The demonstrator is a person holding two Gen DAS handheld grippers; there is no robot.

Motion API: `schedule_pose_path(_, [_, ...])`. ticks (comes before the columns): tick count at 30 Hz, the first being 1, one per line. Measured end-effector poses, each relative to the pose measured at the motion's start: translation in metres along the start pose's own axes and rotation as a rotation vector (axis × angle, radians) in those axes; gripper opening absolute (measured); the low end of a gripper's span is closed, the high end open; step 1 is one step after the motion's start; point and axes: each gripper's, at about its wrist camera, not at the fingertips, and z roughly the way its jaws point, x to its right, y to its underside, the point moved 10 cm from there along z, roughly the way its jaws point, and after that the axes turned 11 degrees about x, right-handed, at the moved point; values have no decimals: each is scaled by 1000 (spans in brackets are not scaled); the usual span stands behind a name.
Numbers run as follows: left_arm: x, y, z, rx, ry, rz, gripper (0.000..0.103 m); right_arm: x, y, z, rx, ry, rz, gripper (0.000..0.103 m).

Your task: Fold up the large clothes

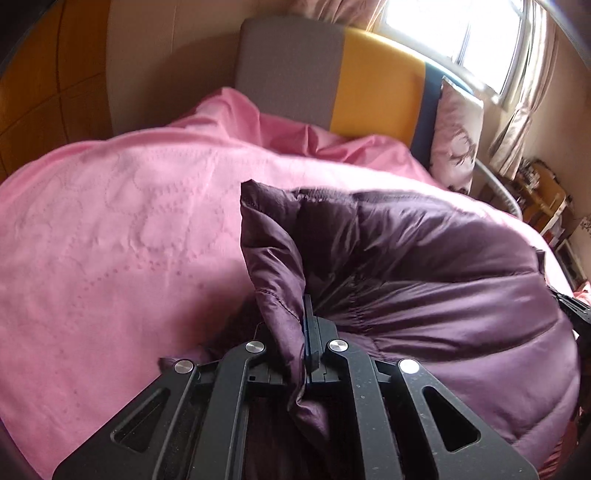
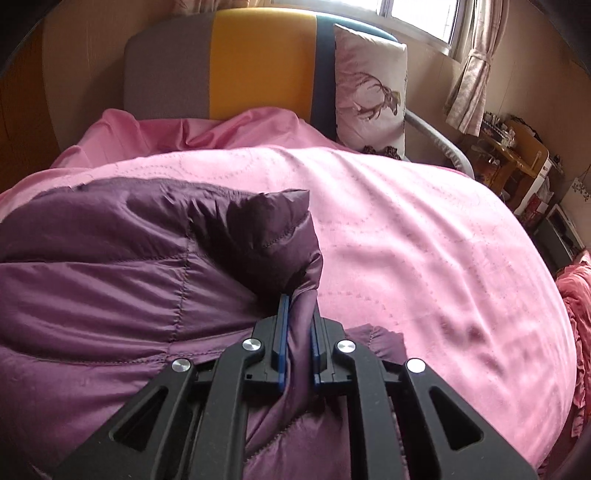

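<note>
where the black left tongs (image 1: pixel 291 332) clamp shut on a pinched fold of the shiny, quilted dark purple padded jacket (image 1: pixel 424 280), the slick cloth bunches into a puckered ridge between the blue-edged pads; the black right tongs (image 2: pixel 298 332) are closed the same way on another gathered corner of that jacket (image 2: pixel 110 266). the two gripped corners stand up as rounded, puffy peaks, and stitched seams divide the padding between them into soft, bulging panels. there is one jacket and two tongs, one at each side of it. the jacket lies spread across a matte pink bedspread (image 2: pixel 424 240) stitched with dotted looping lines, which covers the bed and rumples into loose folds toward the head. behind it rises an upholstered headboard (image 2: pixel 258 62) in three bands, grey, yellow and dark blue. one pale pillow printed with a deer (image 2: pixel 369 88) leans upright against the blue band. beyond, daylight comes through a window (image 1: pixel 461 33) hung with pale patterned curtains (image 2: pixel 469 85), and a cluttered wooden side table (image 2: pixel 517 151) stands by the beige wall.
</note>
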Motion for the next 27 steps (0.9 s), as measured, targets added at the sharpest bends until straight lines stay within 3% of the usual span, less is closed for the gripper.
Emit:
schedule_pose_path(8, [-2, 16, 17, -12, -19, 15, 5, 1, 20, 20, -25, -17, 29, 9])
schedule_pose_path(11, [-2, 15, 12, -30, -46, 25, 10, 5, 17, 19, -32, -6, 16, 10])
schedule_pose_path(13, [-7, 8, -1, -25, -102, 19, 26, 8, 12, 15, -37, 8, 8, 20])
schedule_pose_path(14, [-8, 4, -9, -13, -116, 4, 51, 11, 10, 10, -34, 17, 11, 27])
schedule_pose_path(15, [-11, -2, -23, 25, -122, -30, 78, 14, 8, 3, -25, 23, 23, 45])
schedule_pose_path(16, [-13, -10, -39, 85, -123, -60, 79, 17, 5, -6, -7, 18, 45, 59])
schedule_pose_path(21, [5, -32, -85, 196, -88, -50, 79, 14, -19, -52, 99, 8, 70, 66])
schedule_pose_path(27, [71, -27, -102, 257, 19, 30, 79, -62, -46, -98, 193, -163, 42, 75])
